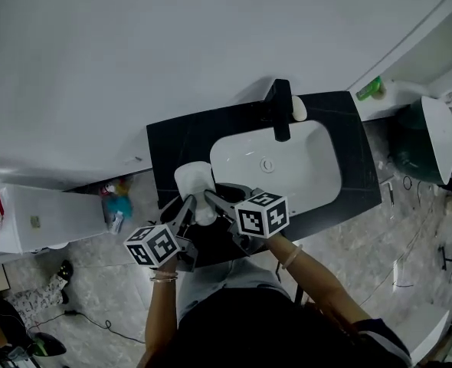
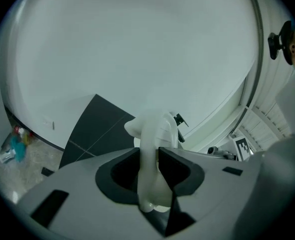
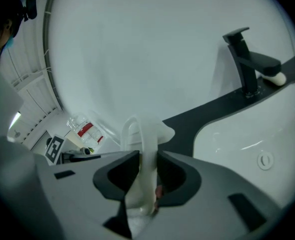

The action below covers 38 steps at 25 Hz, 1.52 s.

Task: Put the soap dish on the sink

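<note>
The white soap dish (image 1: 194, 184) hangs over the front left part of the black sink counter (image 1: 172, 140), left of the white basin (image 1: 287, 167). Both grippers hold it by its rim. My left gripper (image 1: 186, 202) grips it from the near left, my right gripper (image 1: 209, 198) from the near right. In the left gripper view the dish (image 2: 155, 131) stands edge-on, pinched by the left gripper (image 2: 148, 156). In the right gripper view the right gripper (image 3: 147, 163) clamps the dish (image 3: 143, 131) likewise. I cannot tell whether the dish touches the counter.
A black faucet (image 1: 281, 107) stands at the basin's far edge with a pale soap-like lump (image 1: 298, 108) beside it. A green bottle (image 1: 370, 89) sits past the counter's right end. On the tiled floor at left are a white box (image 1: 34, 217) and teal bottles (image 1: 117, 205).
</note>
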Each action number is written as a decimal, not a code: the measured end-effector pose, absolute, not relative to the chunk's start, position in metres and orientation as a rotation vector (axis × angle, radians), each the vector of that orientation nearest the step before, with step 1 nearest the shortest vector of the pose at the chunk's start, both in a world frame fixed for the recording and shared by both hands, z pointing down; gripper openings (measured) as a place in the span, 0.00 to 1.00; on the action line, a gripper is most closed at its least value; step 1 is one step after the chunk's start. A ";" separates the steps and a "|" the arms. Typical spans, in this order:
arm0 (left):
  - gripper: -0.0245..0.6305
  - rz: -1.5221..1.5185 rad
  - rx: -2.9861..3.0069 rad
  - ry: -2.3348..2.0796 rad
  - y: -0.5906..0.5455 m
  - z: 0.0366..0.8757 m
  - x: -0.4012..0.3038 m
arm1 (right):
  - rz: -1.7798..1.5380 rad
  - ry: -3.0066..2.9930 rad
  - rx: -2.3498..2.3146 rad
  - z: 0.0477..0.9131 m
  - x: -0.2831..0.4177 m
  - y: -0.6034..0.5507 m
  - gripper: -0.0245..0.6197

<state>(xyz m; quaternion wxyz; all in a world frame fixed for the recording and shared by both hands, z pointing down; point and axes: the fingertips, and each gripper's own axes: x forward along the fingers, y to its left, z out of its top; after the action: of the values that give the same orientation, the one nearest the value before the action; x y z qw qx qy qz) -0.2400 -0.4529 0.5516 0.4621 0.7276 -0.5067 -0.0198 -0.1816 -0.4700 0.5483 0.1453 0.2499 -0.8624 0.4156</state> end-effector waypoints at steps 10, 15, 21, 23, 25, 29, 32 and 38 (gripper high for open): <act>0.22 0.103 1.678 -1.206 -0.482 0.614 -0.245 | 1.252 -2.352 0.723 0.610 -0.188 -0.500 0.20; 0.22 0.147 1.661 -1.197 -0.482 0.627 -0.245 | 1.261 -2.334 0.708 0.623 -0.188 -0.499 0.20; 0.22 0.184 1.696 -1.180 -0.477 0.630 -0.244 | 1.290 -2.339 0.696 0.629 -0.187 -0.494 0.20; 0.22 0.184 1.709 -1.183 -0.475 0.629 -0.245 | 1.306 -2.346 0.692 0.629 -0.186 -0.491 0.20; 0.22 0.179 1.722 -1.178 -0.473 0.628 -0.244 | 1.317 -2.350 0.690 0.628 -0.187 -0.489 0.20; 0.22 0.139 1.738 -1.189 -0.473 0.625 -0.242 | 1.332 -2.359 0.698 0.626 -0.184 -0.489 0.21; 0.22 0.081 1.745 -1.220 -0.476 0.619 -0.245 | 1.331 -2.376 0.714 0.620 -0.181 -0.492 0.25; 0.26 -0.012 1.827 -1.281 -0.475 0.577 -0.256 | 1.276 -2.417 0.765 0.588 -0.169 -0.495 0.28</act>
<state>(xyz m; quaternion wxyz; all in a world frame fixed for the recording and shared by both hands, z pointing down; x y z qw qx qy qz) -0.2562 -0.4746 0.5775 0.4395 0.7356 -0.5155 -0.0047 -0.1694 -0.4954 0.5880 0.1509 0.2666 -0.8419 0.4443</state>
